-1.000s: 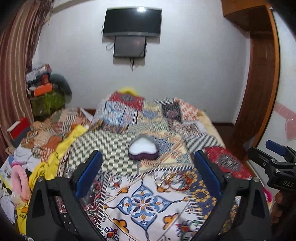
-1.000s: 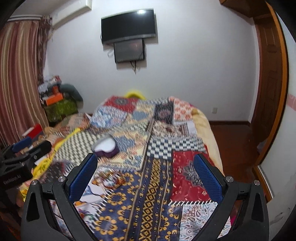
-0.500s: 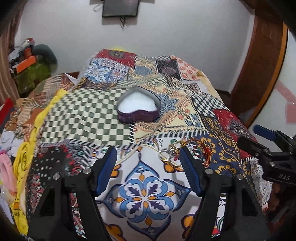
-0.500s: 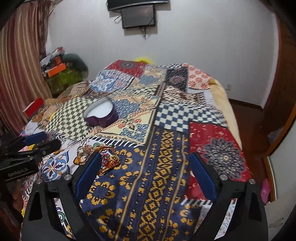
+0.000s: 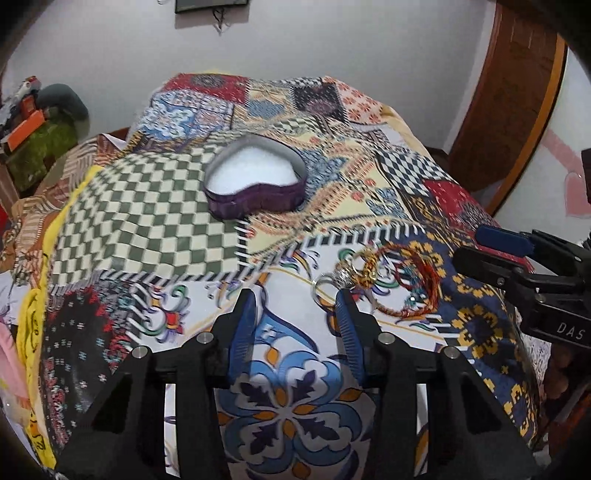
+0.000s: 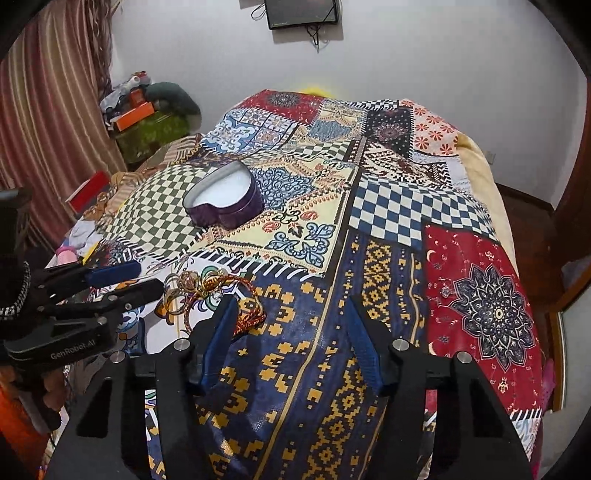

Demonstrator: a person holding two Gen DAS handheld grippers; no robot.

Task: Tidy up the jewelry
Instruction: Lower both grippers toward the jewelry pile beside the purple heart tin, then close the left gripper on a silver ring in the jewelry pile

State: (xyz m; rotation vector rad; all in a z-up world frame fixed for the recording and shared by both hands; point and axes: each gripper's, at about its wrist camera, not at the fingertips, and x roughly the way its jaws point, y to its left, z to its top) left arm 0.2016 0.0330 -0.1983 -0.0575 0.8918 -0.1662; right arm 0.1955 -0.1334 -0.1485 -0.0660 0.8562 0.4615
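Observation:
A purple heart-shaped box (image 5: 255, 186) with a white lining stands open on the patchwork bedspread (image 5: 155, 221); it shows too in the right wrist view as the box (image 6: 225, 201). A pile of bangles and rings (image 5: 384, 277) lies nearer me, just right of my left gripper (image 5: 295, 295). That gripper's jaws are closing with only cloth between them. In the right wrist view the pile (image 6: 210, 291) lies just left of my right gripper (image 6: 290, 304), whose jaws are also closing on nothing. Its left finger tip hides part of a red-and-gold bracelet (image 6: 251, 310).
The bedspread (image 6: 406, 206) drops off at the right toward a wooden door frame (image 5: 517, 92). Boxes and bags (image 6: 144, 110) are stacked by the striped curtain (image 6: 48, 122) at the left. A screen (image 6: 303, 13) hangs on the far wall.
Both grippers have come down and tilted toward the bed, nearer the jewelry pile. Both pairs of jaws have narrowed markedly. The heart-shaped box has not moved.

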